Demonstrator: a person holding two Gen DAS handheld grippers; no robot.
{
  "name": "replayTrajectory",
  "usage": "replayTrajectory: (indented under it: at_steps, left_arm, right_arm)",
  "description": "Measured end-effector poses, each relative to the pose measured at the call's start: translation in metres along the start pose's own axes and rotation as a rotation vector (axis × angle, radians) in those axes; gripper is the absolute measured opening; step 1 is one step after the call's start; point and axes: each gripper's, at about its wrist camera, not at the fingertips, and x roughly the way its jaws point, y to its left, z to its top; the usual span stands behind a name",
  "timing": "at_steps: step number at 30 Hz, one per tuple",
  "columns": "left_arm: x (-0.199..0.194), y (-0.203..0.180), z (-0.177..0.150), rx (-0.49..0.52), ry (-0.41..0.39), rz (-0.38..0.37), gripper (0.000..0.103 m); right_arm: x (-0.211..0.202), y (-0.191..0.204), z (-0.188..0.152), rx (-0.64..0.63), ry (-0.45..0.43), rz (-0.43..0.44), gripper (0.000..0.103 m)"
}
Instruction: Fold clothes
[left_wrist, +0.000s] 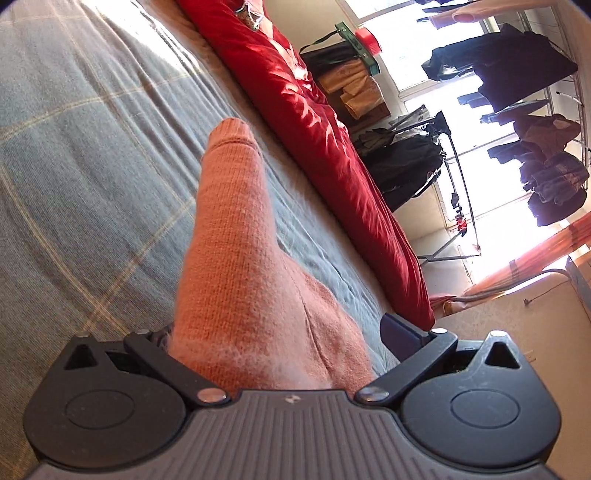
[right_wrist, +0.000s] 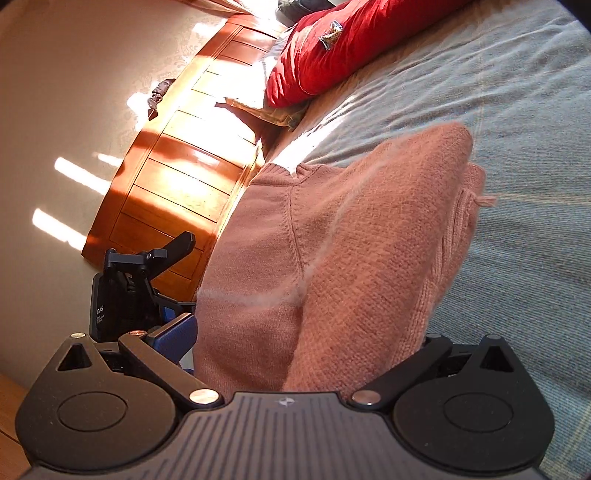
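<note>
A salmon-pink knit sweater (left_wrist: 236, 258) lies on a grey checked blanket (left_wrist: 81, 155). In the left wrist view one sleeve runs straight away from my left gripper (left_wrist: 282, 332), ending at a ribbed cuff. The jaws stand wide open around the sweater; a blue pad (left_wrist: 402, 332) shows on the right, apart from the cloth, and the other finger is hidden behind it. In the right wrist view the sweater (right_wrist: 351, 240) is bunched and folded between the wide-open jaws of my right gripper (right_wrist: 301, 336). It hides the right finger. My left gripper (right_wrist: 125, 291) shows at the sweater's left edge.
A red quilt (left_wrist: 314, 140) lies along the far side of the bed, with a red pillow (right_wrist: 332, 51) near the wooden headboard (right_wrist: 177, 173). Beyond the bed stand a drying rack with dark clothes (left_wrist: 517, 110), a black bag (left_wrist: 406, 170) and bright windows.
</note>
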Motion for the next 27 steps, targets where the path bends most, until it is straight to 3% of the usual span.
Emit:
replayTrajectory:
  at_steps: [8, 23, 27]
  left_arm:
    - [0.003, 0.026, 0.037, -0.004, -0.037, 0.028, 0.101]
    - [0.009, 0.059, 0.072, -0.02, -0.099, 0.054, 0.101]
    - [0.026, 0.079, 0.077, -0.049, -0.084, 0.141, 0.101]
  right_arm:
    - [0.038, 0.002, 0.006, -0.022, -0.001, 0.009, 0.103]
    - [0.079, 0.03, -0.008, -0.107, -0.03, -0.016, 0.103]
    - [0.091, 0.014, -0.02, -0.082, 0.025, -0.038, 0.103]
